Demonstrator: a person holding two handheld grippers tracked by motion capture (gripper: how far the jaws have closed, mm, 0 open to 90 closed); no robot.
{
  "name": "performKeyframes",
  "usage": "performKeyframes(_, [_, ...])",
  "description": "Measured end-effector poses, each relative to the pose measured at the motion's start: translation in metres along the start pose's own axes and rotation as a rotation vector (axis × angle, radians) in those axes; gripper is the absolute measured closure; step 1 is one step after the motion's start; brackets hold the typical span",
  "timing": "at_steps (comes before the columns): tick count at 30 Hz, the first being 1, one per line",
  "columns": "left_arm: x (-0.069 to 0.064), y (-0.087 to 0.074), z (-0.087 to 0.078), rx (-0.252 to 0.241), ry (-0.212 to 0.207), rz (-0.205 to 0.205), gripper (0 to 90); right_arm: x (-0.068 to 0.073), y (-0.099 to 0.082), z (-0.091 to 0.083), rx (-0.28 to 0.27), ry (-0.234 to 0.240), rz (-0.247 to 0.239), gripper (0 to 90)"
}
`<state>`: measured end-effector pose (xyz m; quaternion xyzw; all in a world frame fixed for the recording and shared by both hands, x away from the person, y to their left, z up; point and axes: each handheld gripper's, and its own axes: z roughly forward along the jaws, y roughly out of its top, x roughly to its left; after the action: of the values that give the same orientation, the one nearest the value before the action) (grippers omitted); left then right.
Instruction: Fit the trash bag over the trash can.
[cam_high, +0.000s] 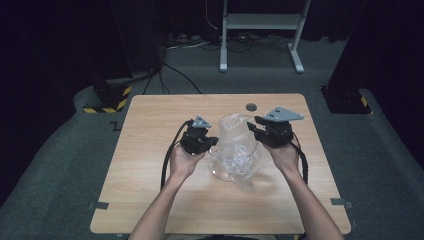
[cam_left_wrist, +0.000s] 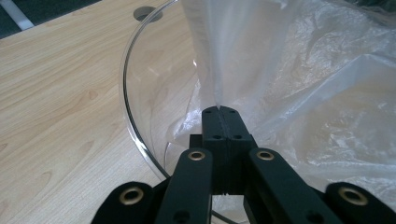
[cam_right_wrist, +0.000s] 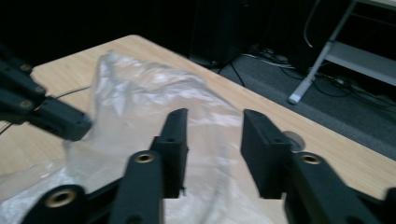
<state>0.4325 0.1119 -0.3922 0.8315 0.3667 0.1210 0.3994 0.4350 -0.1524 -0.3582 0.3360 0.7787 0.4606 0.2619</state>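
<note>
A clear glass bowl (cam_high: 223, 169) stands mid-table with a crumpled clear plastic bag (cam_high: 235, 131) in it, rising above the rim. My left gripper (cam_high: 212, 143) sits at the bowl's left side. In the left gripper view its jaws (cam_left_wrist: 219, 111) are shut on a taut fold of the bag (cam_left_wrist: 243, 51), just inside the bowl's rim (cam_left_wrist: 125, 88). My right gripper (cam_high: 253, 126) is at the bag's upper right. In the right gripper view it (cam_right_wrist: 215, 122) stands open over the bag (cam_right_wrist: 135, 93), with the pads clear of the film. The left gripper (cam_right_wrist: 51, 116) shows there at the left.
The wooden table (cam_high: 150, 200) has a round grey grommet (cam_high: 251, 106) near its far edge. A white metal stand (cam_high: 260, 22) and cables lie on the floor beyond. A black-and-yellow striped base (cam_high: 107, 98) sits off the table's far left corner.
</note>
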Motion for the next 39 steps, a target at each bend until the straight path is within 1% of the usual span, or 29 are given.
performKeyframes(3, [0.000,0.000,0.000,-0.003,-0.003,-0.002,90.0,-0.011,0.000,-0.004,0.009,-0.015,0.040,51.5])
performKeyframes(6, [0.000,0.000,0.000,-0.002,-0.004,-0.003,90.0,-0.023,-0.003,-0.005,0.026,-0.017,0.083,45.6])
performKeyframes(9, [0.001,0.000,0.000,-0.001,-0.005,-0.003,90.0,-0.035,-0.008,-0.005,0.034,0.012,0.124,42.7])
performKeyframes(11, [0.001,0.000,0.000,-0.001,-0.006,-0.001,90.0,-0.041,-0.011,-0.003,0.046,0.043,0.153,42.5])
performKeyframes(12, [0.001,0.000,0.000,-0.002,-0.009,-0.002,90.0,-0.044,-0.013,-0.002,0.048,0.068,0.172,43.1])
performKeyframes(13, [0.001,0.000,0.001,-0.003,-0.010,-0.003,90.0,-0.047,-0.015,0.001,0.049,0.099,0.195,45.5])
performKeyframes(14, [0.000,0.000,0.001,-0.003,-0.011,-0.004,90.0,-0.051,-0.019,0.005,0.053,0.148,0.223,50.7])
performKeyframes(15, [0.000,0.000,0.002,-0.004,-0.013,-0.002,90.0,-0.051,-0.019,0.005,0.053,0.148,0.223,56.9])
performKeyframes(17, [-0.001,0.000,0.003,-0.003,-0.014,0.005,90.0,-0.051,-0.021,0.009,0.052,0.190,0.226,67.6])
performKeyframes(19, [-0.002,0.000,0.003,-0.008,-0.013,0.011,89.6,-0.048,-0.022,0.011,0.050,0.215,0.212,78.5])
performKeyframes(20, [-0.002,0.001,0.003,-0.014,-0.012,0.009,87.5,-0.046,-0.021,0.011,0.046,0.221,0.200,82.0])
performKeyframes(22, [-0.003,0.001,0.002,-0.034,-0.002,0.004,77.2,-0.041,-0.019,0.011,0.041,0.214,0.165,87.5])
performKeyframes(24, [-0.004,0.002,-0.001,-0.067,0.005,-0.004,67.0,-0.035,-0.016,0.011,0.043,0.203,0.125,89.7])
performKeyframes(25, [-0.005,0.002,-0.004,-0.083,0.011,-0.006,58.3,-0.028,-0.012,0.012,0.057,0.196,0.085,89.9])
performKeyframes(26, [-0.006,0.003,-0.006,-0.102,0.021,-0.004,58.3,-0.028,-0.012,0.012,0.057,0.196,0.085,89.9])
performKeyframes(28, [-0.010,0.003,-0.011,-0.137,0.044,0.001,53.9,-0.020,-0.008,0.014,0.082,0.190,0.047,89.9])
performKeyframes(30, [-0.012,0.004,-0.016,-0.168,0.054,-0.003,52.0,-0.012,-0.005,0.018,0.102,0.187,0.006,89.9])
performKeyframes(31, [-0.013,0.004,-0.018,-0.182,0.058,-0.002,51.3,-0.004,-0.002,0.021,0.128,0.186,-0.030,89.9])
performKeyframes(32, [-0.013,0.005,-0.020,-0.188,0.062,-0.002,51.3,-0.004,-0.002,0.021,0.128,0.186,-0.030,89.9])
performKeyframes(34, [-0.016,0.007,-0.024,-0.201,0.073,0.005,51.2,0.004,0.001,0.025,0.148,0.192,-0.059,90.0])
performKeyframes(36, [-0.018,0.009,-0.028,-0.212,0.081,0.010,51.2,0.011,0.003,0.029,0.174,0.192,-0.081,89.9])
performKeyframes(38, [-0.019,0.010,-0.032,-0.222,0.082,0.009,51.4,0.016,0.005,0.034,0.201,0.192,-0.097,89.9])
performKeyframes(39, [-0.020,0.010,-0.033,-0.225,0.079,0.008,51.8,0.020,0.006,0.038,0.223,0.189,-0.112,89.9])
